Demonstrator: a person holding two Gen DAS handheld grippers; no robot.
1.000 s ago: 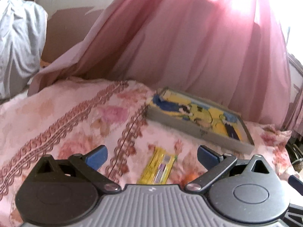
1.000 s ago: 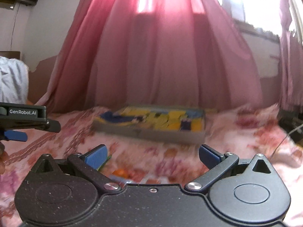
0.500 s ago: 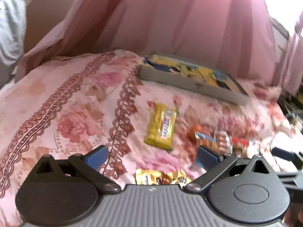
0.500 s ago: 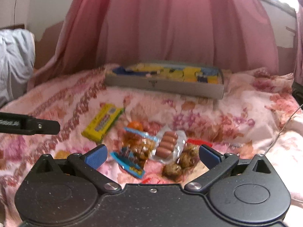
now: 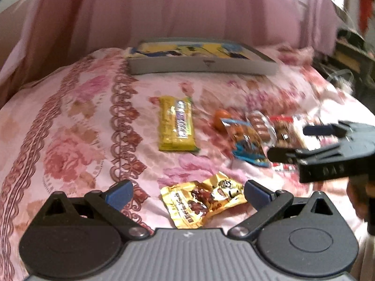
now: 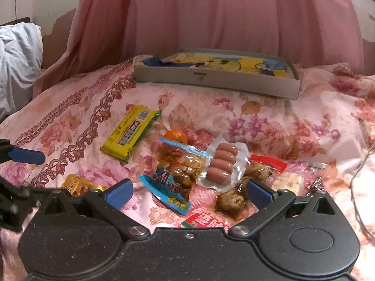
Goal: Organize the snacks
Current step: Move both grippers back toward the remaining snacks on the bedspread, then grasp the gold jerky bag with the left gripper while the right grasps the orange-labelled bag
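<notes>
Snacks now fill the lower frame: my left gripper (image 5: 186, 193) and right gripper (image 6: 188, 192), jaws open, have dipped toward them, box (image 6: 215, 79) waiting above.

The left gripper (image 5: 187, 193) has a ribbed grey body flanked by two round black discs, with black linkage arms on silver pivot screws and blue pads (image 5: 118, 193) at the fingertips. The right gripper (image 6: 188, 193) shares this build, but its body is speckled black plastic with one small screw at the centre.
</notes>
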